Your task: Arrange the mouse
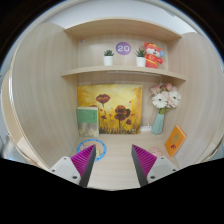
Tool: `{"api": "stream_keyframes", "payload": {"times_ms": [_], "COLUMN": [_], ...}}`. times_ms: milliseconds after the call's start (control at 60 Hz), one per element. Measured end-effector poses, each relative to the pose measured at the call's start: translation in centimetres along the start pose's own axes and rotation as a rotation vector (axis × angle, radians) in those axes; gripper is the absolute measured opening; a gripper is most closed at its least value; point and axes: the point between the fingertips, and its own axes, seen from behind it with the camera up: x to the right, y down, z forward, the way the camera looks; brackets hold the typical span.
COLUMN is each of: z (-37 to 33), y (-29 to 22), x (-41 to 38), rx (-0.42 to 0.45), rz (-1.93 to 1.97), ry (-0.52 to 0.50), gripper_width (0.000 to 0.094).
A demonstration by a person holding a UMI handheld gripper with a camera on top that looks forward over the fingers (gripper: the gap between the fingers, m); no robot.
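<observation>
My gripper is open and holds nothing. Its two fingers, with purple pads, stand wide apart over the bare pale desk top. No mouse shows in this view. A round blue-rimmed disc lies flat on the desk just beyond the left finger.
A desk alcove with two shelves lies ahead. A sunflower picture leans on the back wall, with a green book beside it. A vase of flowers and an orange box stand at the right. Small plants, a purple clock and a red toy sit on the lower shelf.
</observation>
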Motion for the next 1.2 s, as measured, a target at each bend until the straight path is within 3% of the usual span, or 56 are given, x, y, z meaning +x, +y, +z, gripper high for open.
{"api": "stream_keyframes", "payload": {"times_ms": [267, 633, 917, 1200], "z": [4.4, 12.0, 22.7, 30.0], "y": [10.4, 24.1, 24.0, 21.9], "x": [4.6, 21.3, 28.0, 29.2], "rx": [-0.111, -0.337, -0.364, -0.348], "rz": [0.038, 0.062, 0.050, 0.059], "ry": [0.026, 0.201, 0.196, 0.148], "gripper_width": [0.0705, 0.0702, 0.0702, 0.0700]}}
